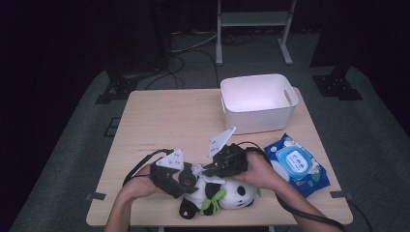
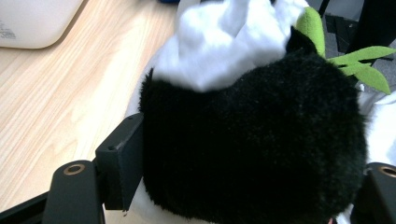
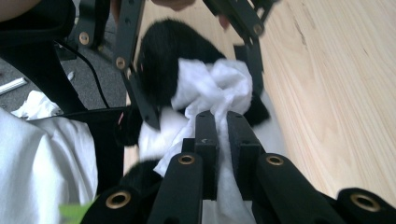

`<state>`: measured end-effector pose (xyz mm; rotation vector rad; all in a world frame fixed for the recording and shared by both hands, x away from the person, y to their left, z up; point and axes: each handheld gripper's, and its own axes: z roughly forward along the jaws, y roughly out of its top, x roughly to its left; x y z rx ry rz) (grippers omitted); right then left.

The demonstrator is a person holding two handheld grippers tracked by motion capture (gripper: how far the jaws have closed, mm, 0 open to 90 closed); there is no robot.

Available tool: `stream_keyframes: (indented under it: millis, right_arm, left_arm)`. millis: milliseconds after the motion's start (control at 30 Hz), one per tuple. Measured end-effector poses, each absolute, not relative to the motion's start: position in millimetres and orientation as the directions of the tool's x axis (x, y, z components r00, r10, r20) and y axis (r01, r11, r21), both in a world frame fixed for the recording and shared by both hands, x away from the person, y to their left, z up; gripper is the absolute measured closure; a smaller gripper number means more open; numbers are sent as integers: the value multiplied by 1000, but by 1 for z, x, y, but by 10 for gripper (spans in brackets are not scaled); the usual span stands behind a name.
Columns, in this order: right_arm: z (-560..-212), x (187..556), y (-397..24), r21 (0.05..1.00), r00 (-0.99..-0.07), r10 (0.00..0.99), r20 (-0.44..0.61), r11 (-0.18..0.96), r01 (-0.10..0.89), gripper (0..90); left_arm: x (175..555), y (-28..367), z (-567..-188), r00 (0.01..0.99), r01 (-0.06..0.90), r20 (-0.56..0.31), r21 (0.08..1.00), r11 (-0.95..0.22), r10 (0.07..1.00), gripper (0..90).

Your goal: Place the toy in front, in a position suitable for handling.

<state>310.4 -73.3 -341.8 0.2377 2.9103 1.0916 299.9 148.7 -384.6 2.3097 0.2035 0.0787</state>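
A black-and-white panda plush (image 1: 234, 193) with green leaves (image 2: 364, 65) lies on its side near the table's front edge. My left gripper (image 1: 186, 181) is shut on one of its black limbs (image 2: 252, 140), with a jaw pressed against each side. My right gripper (image 3: 222, 123) is shut on a crumpled white wipe (image 3: 210, 88), pinched between its narrow jaws. The wipe (image 2: 224, 42) rests on top of that black limb, just beyond the left gripper's fingers (image 3: 140, 98). In the high view the right gripper (image 1: 212, 170) sits close over the plush, right beside the left one.
A white plastic bin (image 1: 261, 118) stands at the back right of the wooden table (image 1: 169, 121). A blue pack of wet wipes (image 1: 297, 164) lies right of my right hand. A metal stand and cables are on the floor behind the table.
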Motion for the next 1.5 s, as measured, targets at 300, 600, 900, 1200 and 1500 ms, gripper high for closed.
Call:
stream_keyframes:
  millis: [300,600,900,1200,1500]
  right_arm:
    - [-344,309,-117,636,-973,226,45,745,202,835]
    - [-343,302,-158,653,-958,281,48,717,243,834]
    - [-356,297,-186,646,-942,325,85,702,300,833]
    - [-367,298,-199,618,-930,350,109,709,339,832]
    - [-361,302,-195,632,-928,365,78,702,329,833]
  left_arm:
    - [301,148,-385,985,123,-7,732,-671,174,246]
    - [300,149,-386,983,136,-17,740,-659,183,246]
    - [301,149,-386,983,134,-12,736,-664,185,247]
    - [301,148,-386,983,130,-5,731,-670,185,246]
    - [300,149,-385,982,128,2,725,-676,188,246]
